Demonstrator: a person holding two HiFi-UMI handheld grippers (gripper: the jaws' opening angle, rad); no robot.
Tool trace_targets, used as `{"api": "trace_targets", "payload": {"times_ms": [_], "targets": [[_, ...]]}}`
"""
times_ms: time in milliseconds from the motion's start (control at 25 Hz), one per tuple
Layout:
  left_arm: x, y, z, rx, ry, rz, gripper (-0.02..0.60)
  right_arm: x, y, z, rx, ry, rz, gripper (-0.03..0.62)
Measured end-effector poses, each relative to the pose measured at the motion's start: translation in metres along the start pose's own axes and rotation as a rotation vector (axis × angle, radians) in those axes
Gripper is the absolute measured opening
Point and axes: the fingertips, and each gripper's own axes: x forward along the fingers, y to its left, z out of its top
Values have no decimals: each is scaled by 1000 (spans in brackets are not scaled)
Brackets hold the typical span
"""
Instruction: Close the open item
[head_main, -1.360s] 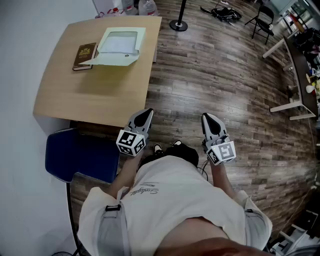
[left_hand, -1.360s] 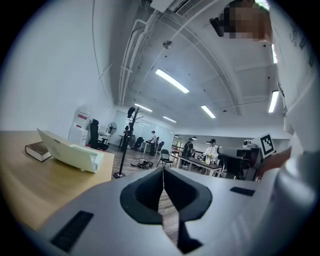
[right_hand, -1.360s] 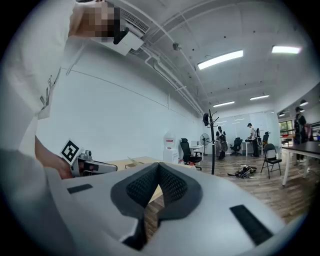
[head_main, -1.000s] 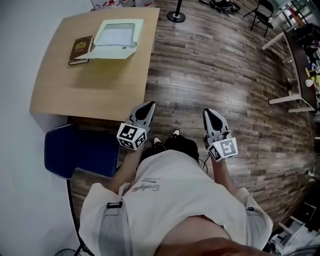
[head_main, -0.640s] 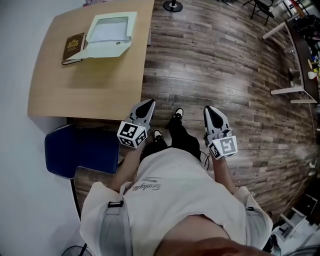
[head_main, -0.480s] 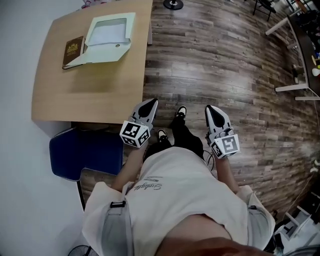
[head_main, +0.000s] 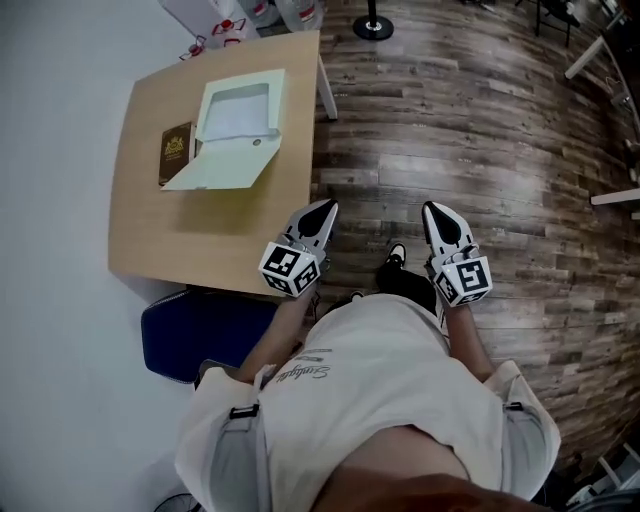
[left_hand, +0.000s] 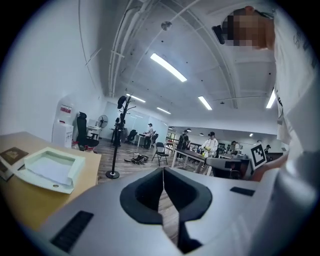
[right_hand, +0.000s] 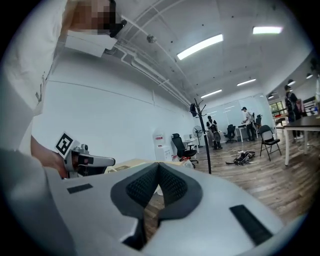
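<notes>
An open pale-green box (head_main: 238, 118) lies on the wooden table (head_main: 220, 240), its lid flap (head_main: 222, 171) folded out toward me. The left gripper view shows the same box (left_hand: 49, 170) low at the left, well ahead of the jaws. My left gripper (head_main: 327, 208) hovers off the table's near right corner, shut and empty, its jaws pressed together (left_hand: 163, 173). My right gripper (head_main: 437, 209) hangs over the floor farther right, also shut and empty (right_hand: 158, 167). Neither touches the box.
A brown book (head_main: 174, 152) lies just left of the box. A blue chair (head_main: 205, 335) is tucked at the table's near edge. Water bottles (head_main: 298, 12) and a stand base (head_main: 372, 26) sit beyond the table. A white wall runs along the left.
The view has swung, so the table and box now sit nearer the left gripper. Both grippers stayed shut in front of the body.
</notes>
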Motion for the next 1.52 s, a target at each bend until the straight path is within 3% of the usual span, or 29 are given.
{"api": "trace_targets", "payload": {"times_ms": [200,440,760,960,1160,1400,1520], "targets": [[52,18,45,-13,-55,37,15,46,-50,21,-18,-11,58,-5],[117,22,49,-74,-44,40,15,82,-100,31,-56,0,110,-5],[156,17,40,-76,37,-13,15,97,-138,-9,36,90,39,-5],[178,52,39,-84,65,-19,15,130,-150,0,14,99,37,-5],[229,95,62,-143,13,-51,15,168,-179,27,-30,111,-24,-5],[287,132,124,-61,-91,-162,15,245,-199,62,-121,88,-23,-5],[289,179,135,-30,-74,-122,15,289,-207,72,-77,42,-69,-5]]}}
